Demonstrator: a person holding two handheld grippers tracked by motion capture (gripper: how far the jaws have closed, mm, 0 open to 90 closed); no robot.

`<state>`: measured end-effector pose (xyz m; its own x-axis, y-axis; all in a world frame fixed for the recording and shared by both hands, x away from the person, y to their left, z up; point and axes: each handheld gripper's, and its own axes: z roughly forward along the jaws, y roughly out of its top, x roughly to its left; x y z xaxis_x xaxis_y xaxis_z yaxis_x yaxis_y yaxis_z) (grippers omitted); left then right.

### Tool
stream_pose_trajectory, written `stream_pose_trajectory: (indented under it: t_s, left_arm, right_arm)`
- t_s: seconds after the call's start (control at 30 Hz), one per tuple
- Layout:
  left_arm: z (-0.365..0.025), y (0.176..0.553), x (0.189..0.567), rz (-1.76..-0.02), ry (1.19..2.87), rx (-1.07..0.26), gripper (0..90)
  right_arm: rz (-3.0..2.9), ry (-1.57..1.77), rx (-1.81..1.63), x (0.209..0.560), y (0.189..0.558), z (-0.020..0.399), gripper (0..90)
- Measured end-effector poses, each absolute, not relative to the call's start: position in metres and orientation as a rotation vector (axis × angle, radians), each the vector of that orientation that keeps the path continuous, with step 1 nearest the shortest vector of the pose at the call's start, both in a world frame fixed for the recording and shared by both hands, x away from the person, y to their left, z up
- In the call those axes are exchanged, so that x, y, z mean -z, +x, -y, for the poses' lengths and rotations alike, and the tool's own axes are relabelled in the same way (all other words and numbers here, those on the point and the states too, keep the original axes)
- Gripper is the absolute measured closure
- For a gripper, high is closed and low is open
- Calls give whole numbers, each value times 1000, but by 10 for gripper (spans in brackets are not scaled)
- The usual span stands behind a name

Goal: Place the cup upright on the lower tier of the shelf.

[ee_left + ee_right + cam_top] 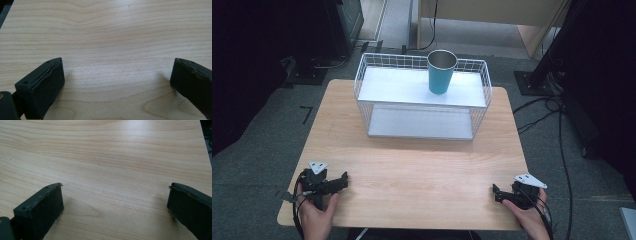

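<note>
The teal cup (442, 71) is stood upright on the top shelf of the wire rack (422, 95), well apart from the left gripper (343, 180) and right gripper (496, 192), both held spread wide over bare table (412, 170).

A teal cup (441, 75) is sitting in a white wire basket (362, 75); the table (422, 165) is showing pale wood grain, the jaws black.
</note>
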<state>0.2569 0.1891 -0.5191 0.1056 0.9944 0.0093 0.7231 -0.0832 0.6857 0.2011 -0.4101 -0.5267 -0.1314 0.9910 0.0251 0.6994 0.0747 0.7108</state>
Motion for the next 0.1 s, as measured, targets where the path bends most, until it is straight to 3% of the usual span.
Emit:
stream_pose_trajectory:
  t_s: [0.1]
  left_arm:
    - [-189,257,519,-1670,1864,-673,0]
  right_arm:
    - [-1887,1671,-812,527,201,410,0]
